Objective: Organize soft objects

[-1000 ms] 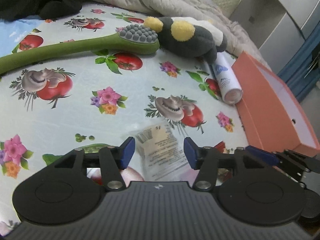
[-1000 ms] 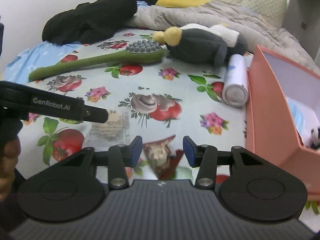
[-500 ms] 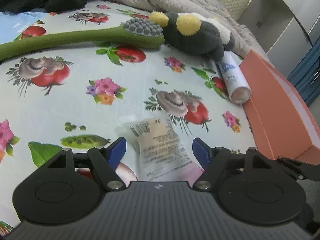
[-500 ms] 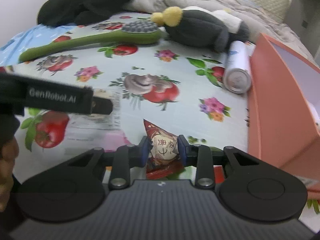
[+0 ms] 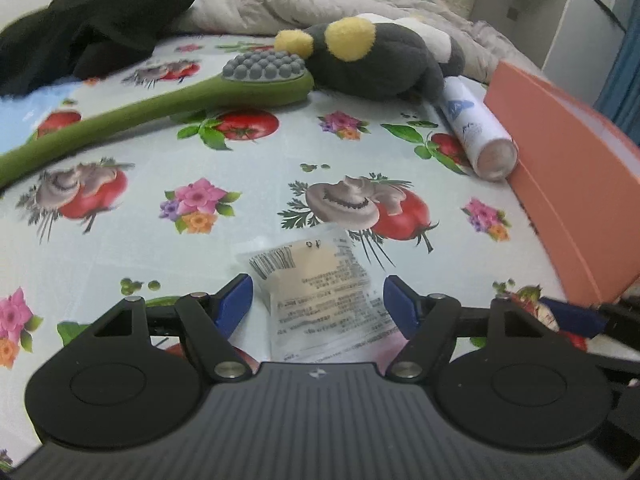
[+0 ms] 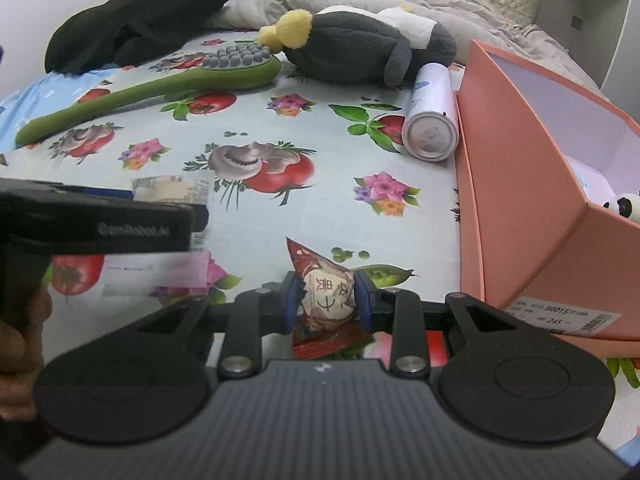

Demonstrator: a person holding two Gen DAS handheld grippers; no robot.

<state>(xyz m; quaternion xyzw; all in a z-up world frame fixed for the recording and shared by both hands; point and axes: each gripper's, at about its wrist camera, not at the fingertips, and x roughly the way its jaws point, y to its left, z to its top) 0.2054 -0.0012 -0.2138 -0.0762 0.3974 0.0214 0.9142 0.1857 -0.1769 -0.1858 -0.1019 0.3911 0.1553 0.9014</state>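
A clear flat packet (image 5: 316, 276) with a beige pad and printed label lies on the flowered cloth (image 5: 200, 152). My left gripper (image 5: 320, 302) stands open astride it, pads apart from its edges. In the right wrist view my right gripper (image 6: 327, 300) is shut on a red snack packet (image 6: 320, 276), both blue pads pressing its sides. A finger of the left gripper (image 6: 120, 226) crosses that view at the left, over the clear packet (image 6: 172, 188). A grey and yellow plush toy (image 5: 380, 60) lies at the back.
A salmon box (image 6: 520, 180) stands open at the right with a small panda toy (image 6: 624, 206) inside. A white spray can (image 6: 432, 120) lies against it. A green long-handled brush (image 5: 260, 80), a black garment (image 5: 80, 32) and a grey blanket (image 5: 320, 4) fill the back.
My right gripper closed onto the red snack packet. My left gripper's jaws widened and it moved in lower over the clear packet.
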